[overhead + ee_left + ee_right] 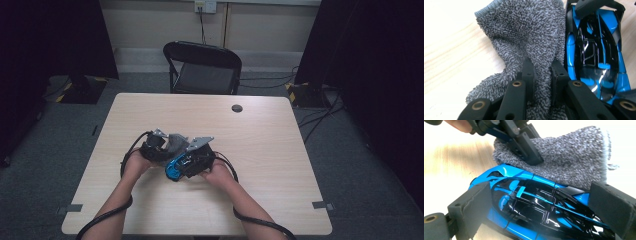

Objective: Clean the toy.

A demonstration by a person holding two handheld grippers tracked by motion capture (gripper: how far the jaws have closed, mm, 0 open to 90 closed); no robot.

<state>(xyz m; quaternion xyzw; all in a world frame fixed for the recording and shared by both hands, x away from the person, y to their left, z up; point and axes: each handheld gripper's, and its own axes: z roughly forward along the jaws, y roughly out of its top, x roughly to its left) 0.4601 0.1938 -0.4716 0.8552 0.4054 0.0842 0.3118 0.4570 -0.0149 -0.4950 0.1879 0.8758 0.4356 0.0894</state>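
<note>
You are mid-wipe: your left gripper (541, 72) has its jaws pinched on the grey cloth (529, 35), which is pressed along the toy car (536, 210). Your right gripper (536, 212) steadies the car, jaws wide at either end (contact unclear). Next, drag the cloth toward 12 o'clock on the bench (270, 135).

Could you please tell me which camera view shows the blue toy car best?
The right gripper view: the blue toy car lies close between its jaws, roof and body panels clear. The left gripper view shows its top beside the grey cloth; the high view shows a small blue patch.
</note>
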